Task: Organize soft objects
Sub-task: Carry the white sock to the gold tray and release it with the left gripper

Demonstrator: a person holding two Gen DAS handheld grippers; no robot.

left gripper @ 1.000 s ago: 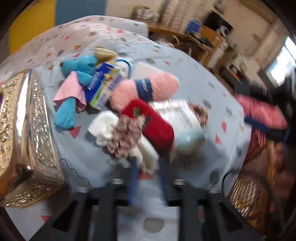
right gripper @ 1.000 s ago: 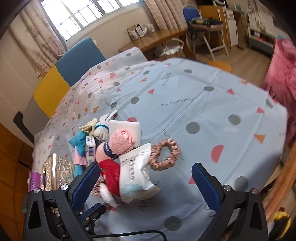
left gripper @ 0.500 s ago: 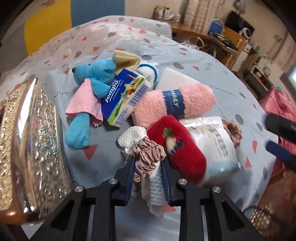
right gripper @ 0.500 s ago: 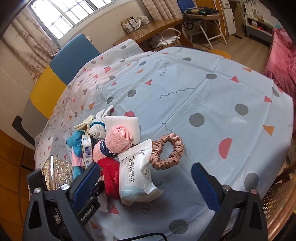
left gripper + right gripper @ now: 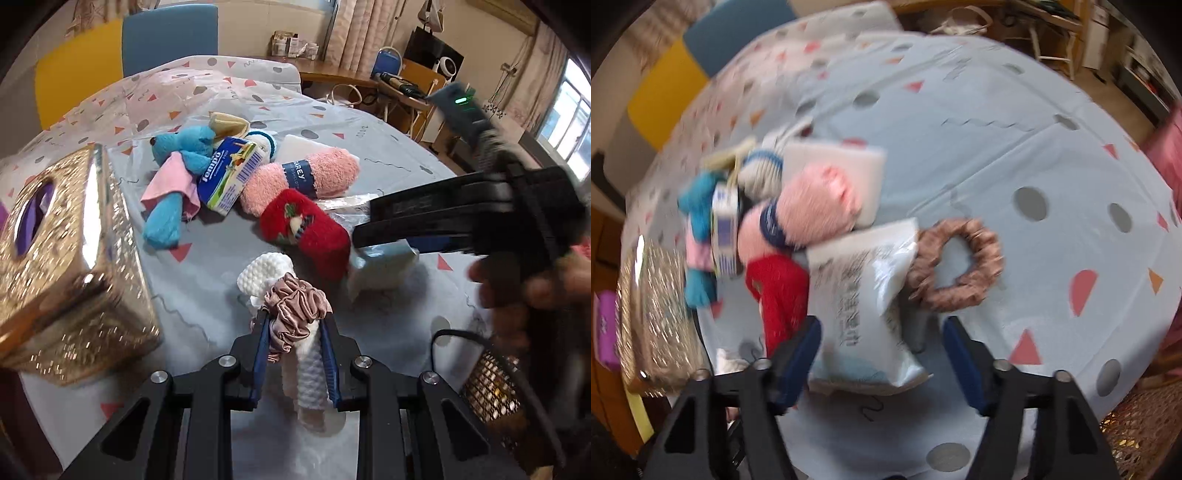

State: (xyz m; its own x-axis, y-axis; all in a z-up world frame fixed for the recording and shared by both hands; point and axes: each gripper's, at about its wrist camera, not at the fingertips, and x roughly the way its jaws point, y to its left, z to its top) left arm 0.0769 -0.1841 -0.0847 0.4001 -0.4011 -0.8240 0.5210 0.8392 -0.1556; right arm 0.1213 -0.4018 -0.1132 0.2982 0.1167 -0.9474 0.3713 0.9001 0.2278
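Observation:
My left gripper (image 5: 295, 325) is shut on a white knitted sock (image 5: 310, 373) with a dusty-pink satin scrunchie (image 5: 295, 306) bunched around it. Ahead lie a red sock (image 5: 306, 229), a rolled pink sock (image 5: 299, 181), a Tempo tissue pack (image 5: 231, 173) and a blue plush toy (image 5: 177, 177). My right gripper (image 5: 881, 332) is open, its jaws on either side of a white wet-wipes pack (image 5: 864, 295). A brown scrunchie (image 5: 956, 266) lies just right of that pack. The red sock (image 5: 779, 291) sits to its left.
A gold tissue box (image 5: 62, 258) stands at the left of the table (image 5: 221, 280), also in the right wrist view (image 5: 653, 314). A white pad (image 5: 846, 162) lies behind the pink sock. A woven basket (image 5: 491, 387) sits by the table's right edge. Chairs stand beyond.
My left gripper has pulled the white sock and pink scrunchie back from the pile. My right gripper has come down and forward to straddle the wipes pack, its jaws narrower than before.

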